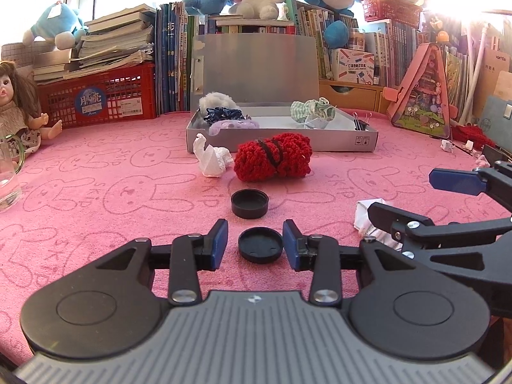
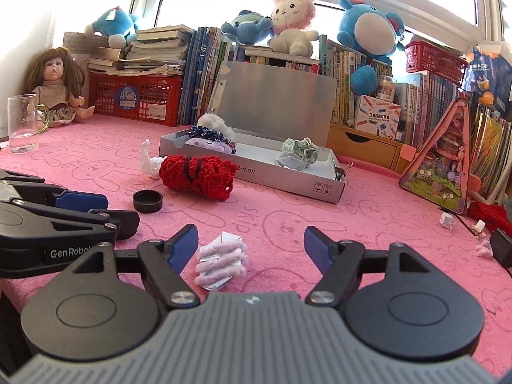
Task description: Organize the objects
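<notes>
My left gripper (image 1: 255, 243) is open, its blue pads on either side of a small black cap (image 1: 260, 244) lying on the pink cloth, not touching it. A second black cap (image 1: 250, 203) lies just beyond; it also shows in the right wrist view (image 2: 147, 201). My right gripper (image 2: 251, 246) is open over a pink-and-white folded item (image 2: 221, 264) near its left pad. A red yarn bundle (image 1: 272, 156) (image 2: 196, 175) and crumpled white paper (image 1: 212, 157) lie before an open grey box (image 1: 336, 140) (image 2: 288, 182) holding several small fabric items.
A glass (image 2: 22, 123) and a doll (image 2: 52, 88) stand at the left. A red crate (image 1: 100, 97), books and plush toys line the back. A pink triangular toy house (image 2: 443, 166) and small paper scraps (image 2: 448, 220) lie at the right.
</notes>
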`<state>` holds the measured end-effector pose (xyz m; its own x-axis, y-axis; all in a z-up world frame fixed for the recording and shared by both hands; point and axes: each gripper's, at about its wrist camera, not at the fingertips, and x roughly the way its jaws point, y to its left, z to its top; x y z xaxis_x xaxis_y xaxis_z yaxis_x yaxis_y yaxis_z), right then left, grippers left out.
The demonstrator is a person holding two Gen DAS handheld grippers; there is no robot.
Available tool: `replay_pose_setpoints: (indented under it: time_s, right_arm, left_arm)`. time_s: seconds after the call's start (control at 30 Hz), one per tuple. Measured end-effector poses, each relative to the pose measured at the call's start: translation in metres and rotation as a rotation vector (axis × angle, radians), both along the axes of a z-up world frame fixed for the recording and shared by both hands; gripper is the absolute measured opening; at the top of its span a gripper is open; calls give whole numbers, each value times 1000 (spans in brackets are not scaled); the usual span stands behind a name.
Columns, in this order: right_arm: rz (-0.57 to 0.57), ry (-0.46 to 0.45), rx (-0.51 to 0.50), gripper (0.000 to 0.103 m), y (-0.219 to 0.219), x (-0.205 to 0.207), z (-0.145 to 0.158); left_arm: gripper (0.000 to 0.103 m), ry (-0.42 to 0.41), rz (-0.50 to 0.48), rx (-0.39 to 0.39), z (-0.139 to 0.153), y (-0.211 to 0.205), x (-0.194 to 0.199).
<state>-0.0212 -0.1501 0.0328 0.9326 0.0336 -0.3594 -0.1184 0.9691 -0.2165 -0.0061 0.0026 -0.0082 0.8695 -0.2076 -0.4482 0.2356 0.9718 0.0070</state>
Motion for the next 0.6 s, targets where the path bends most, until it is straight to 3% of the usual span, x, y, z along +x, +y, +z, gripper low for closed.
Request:
replay_pose_setpoints:
  time_s: [0.1,0.23,0.33,0.43,0.6]
  right_arm:
    - [9,4,-76,84,7,1,-5]
    - [18,50,-74,84,6,8,-8]
    - [-18,69,-97,84,4,14,-12]
    - [-37,82,-41,84,-5,15,-9]
    - [22,71,-28,84,-5,10,-7]
  left_arm:
    - [53,-13,-1,31,-3,-1,-1]
    - [64,-51,4,102,-4,-3,-3]
    - [66,-43,15,86,-3,2,-1]
    - [67,-42,33,77,-2,5,0]
    - [69,-52,29,49,0,7,-3]
